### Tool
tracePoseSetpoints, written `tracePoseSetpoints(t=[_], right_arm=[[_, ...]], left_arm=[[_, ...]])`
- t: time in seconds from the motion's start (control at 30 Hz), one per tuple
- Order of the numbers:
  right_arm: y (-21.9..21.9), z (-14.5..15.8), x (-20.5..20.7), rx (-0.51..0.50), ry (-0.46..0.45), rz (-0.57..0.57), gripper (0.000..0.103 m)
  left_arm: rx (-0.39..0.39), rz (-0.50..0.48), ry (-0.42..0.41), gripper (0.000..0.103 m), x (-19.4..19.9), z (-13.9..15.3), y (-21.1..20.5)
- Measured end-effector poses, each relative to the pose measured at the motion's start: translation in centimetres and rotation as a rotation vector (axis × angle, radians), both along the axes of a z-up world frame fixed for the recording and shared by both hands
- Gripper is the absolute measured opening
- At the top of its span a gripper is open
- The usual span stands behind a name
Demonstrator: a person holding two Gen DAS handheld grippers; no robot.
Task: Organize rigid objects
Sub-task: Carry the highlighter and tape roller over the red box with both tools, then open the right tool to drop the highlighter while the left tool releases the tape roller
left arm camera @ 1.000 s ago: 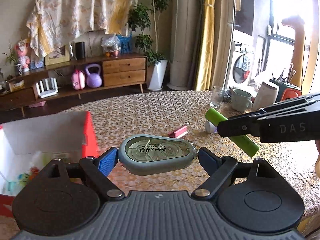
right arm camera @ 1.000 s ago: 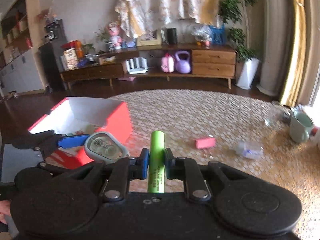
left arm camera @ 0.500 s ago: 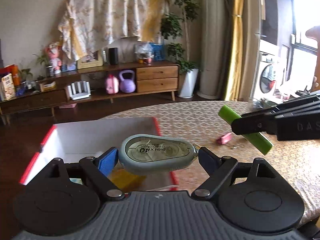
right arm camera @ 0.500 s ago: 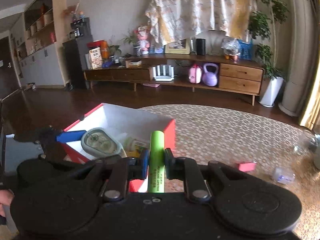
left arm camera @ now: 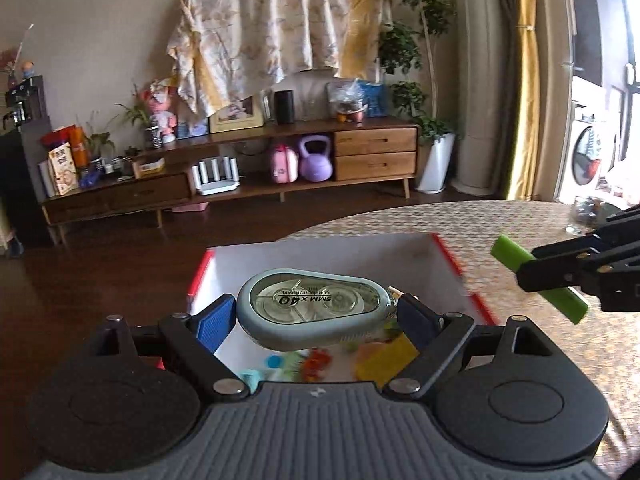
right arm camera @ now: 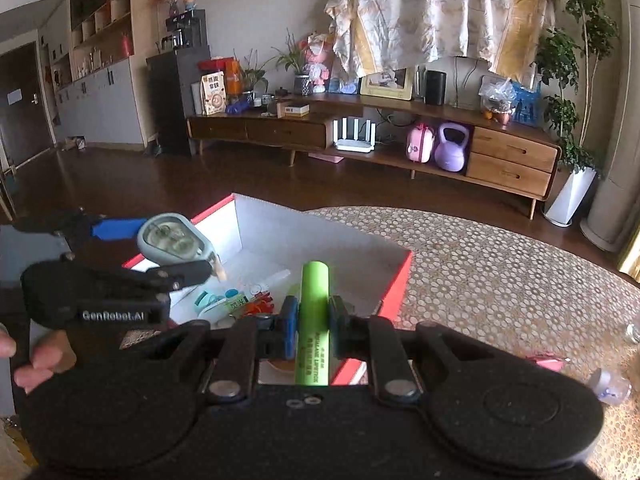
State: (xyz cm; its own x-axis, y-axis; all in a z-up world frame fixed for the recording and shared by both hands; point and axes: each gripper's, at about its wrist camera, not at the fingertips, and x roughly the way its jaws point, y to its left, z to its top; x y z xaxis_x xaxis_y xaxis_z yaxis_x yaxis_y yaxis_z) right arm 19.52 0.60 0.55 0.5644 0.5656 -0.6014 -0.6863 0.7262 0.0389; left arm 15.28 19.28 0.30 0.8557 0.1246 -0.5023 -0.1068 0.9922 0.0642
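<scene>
- We hold the left gripper (left arm camera: 314, 314) over the open box, jaws spread wide and clamped end to end on the correction tape (left arm camera: 314, 307); one blue pad (left arm camera: 212, 322) touches its left end, the far pad its right end by the tip.
- In the right wrist view the same left gripper (right arm camera: 160, 248) shows at the left, the tape (right arm camera: 172, 242) hanging above the box's near-left rim, a hand (right arm camera: 34, 360) on its handle.
- Our right gripper (right arm camera: 314, 320) is clenched narrow on the green tube (right arm camera: 314, 312), which runs straight along the fingers, its front end sticking out past the pads and over the box interior.
- From the left wrist view the right gripper (left arm camera: 540, 276) sits to the right of the box, above the table, the tube (left arm camera: 514, 254) tilted and crossing the jaws.
- The table (right arm camera: 500, 280) carries a patterned cloth; the box sits on its left edge.
- The box (left arm camera: 448, 256) is red outside, white inside, with its top open.
- Inside it lie small items (right arm camera: 236, 300): a teal piece, a yellow flat piece, something red; too blurred to name further.
- On the table to the right, well apart from the box: a small pink item (right arm camera: 548, 360) and a clear plastic piece (right arm camera: 608, 384).
</scene>
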Motion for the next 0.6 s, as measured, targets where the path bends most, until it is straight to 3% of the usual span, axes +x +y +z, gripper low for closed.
tracePoseSetpoints(t=[0.6], right_arm=[[6.0, -5.5, 3.6, -0.102, 0.048, 0.036, 0.016]], left_arm=[[0.002, 0.054, 0.171, 0.088, 7.9, -3.9, 5.0]])
